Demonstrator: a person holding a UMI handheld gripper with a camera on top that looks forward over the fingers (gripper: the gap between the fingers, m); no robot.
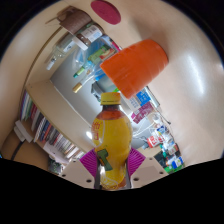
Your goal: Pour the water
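gripper (pixel 112 170): fingers closed on the yellow bottle (pixel 112 140), one pink pad (pixel 92 160) pressing on each side of its lower body; only the pads show, the finger tips are hidden behind the bottle.
bottle: held between the fingers and reaching ahead of them, yellow cap (pixel 110 98) at the far end; it looks full of yellow-orange liquid.
cup: orange cup (pixel 139 66) just beyond the cap and a little to the right, tipped, with its side toward the camera; whether it touches the cap i cannot tell, nor what is holding it.
cap state: seems on, so nothing can flow yet by my reading.
step in hand: bringing the bottle mouth to the cup for the pour.
how to do it well: keep the squeeze firm but not crushing, as a full bottle is heavy; get the cap off first; line the mouth over the cup's opening, not its wall; tilt slowly.
risk: spill over the rim if the cup stays tipped.
surroundings: shelves (pixel 45 125) of goods far beyond the fingers.
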